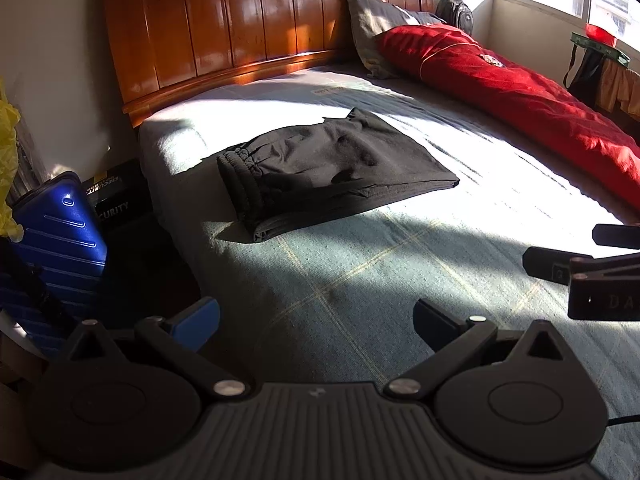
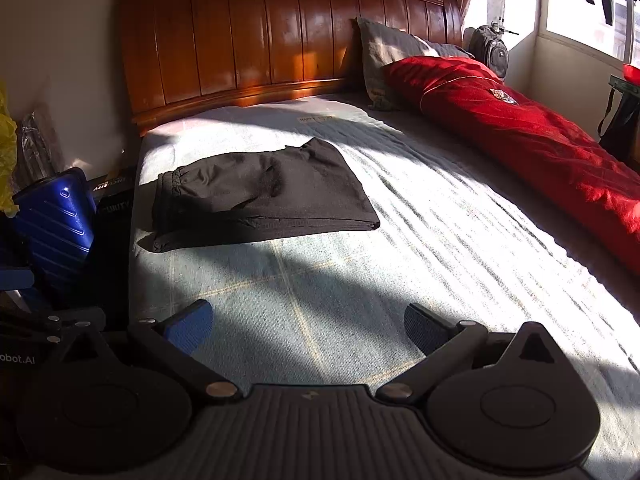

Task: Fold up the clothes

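A folded black garment with an elastic waistband (image 1: 328,168) (image 2: 260,200) lies flat on the pale checked bed sheet (image 1: 360,280) (image 2: 400,240), near the bed's left edge. My left gripper (image 1: 316,324) hovers open over the sheet, well short of the garment, with nothing between its blue-padded fingers. My right gripper (image 2: 308,330) is also open and empty, above the sheet in front of the garment. In the left wrist view the right gripper's fingertips (image 1: 560,256) show at the right edge.
A wooden headboard (image 1: 248,32) stands behind the bed. A red quilt (image 1: 520,100) and a grey pillow (image 1: 376,20) lie along the right side. A blue suitcase (image 1: 60,232) and a dark box (image 1: 116,196) stand beside the bed's left edge.
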A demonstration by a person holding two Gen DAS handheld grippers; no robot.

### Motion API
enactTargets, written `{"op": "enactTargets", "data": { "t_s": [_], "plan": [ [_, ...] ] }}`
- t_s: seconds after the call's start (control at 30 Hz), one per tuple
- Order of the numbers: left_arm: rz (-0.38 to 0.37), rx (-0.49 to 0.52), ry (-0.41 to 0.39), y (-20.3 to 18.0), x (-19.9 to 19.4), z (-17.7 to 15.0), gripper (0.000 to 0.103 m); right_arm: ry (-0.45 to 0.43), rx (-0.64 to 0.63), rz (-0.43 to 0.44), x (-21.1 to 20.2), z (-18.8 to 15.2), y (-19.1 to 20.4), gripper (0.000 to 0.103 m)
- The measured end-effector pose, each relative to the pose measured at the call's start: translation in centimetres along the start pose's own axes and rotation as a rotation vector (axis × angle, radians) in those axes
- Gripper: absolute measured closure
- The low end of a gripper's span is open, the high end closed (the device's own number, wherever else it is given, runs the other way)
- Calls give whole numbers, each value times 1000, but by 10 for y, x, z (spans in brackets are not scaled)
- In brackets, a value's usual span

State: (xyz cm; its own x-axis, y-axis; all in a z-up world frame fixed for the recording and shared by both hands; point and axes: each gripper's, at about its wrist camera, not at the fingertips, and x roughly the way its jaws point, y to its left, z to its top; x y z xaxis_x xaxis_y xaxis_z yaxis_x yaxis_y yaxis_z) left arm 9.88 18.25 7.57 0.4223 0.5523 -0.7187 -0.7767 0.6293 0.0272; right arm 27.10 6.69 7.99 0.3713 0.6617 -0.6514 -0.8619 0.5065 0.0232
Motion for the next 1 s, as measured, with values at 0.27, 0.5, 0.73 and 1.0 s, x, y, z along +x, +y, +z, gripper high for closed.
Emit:
{"op": "enactTargets", "data": {
  "t_s": [0.27, 0.5, 0.73, 1.0],
  "plan": [
    [10, -14, 1, 3, -1, -1, 0, 4, -16, 3, -1, 0, 5, 0],
    [14, -11, -2, 3, -3, -1, 0, 2, -19, 10, -3, 0, 9, 0],
    [19, -11, -5, 3, -4, -1, 0, 0, -18, 15, -5, 0, 8, 0],
    [17, -6, -3, 2, -3, 0, 0, 0, -17, 16, -5, -1, 8, 0]
  ]
}}
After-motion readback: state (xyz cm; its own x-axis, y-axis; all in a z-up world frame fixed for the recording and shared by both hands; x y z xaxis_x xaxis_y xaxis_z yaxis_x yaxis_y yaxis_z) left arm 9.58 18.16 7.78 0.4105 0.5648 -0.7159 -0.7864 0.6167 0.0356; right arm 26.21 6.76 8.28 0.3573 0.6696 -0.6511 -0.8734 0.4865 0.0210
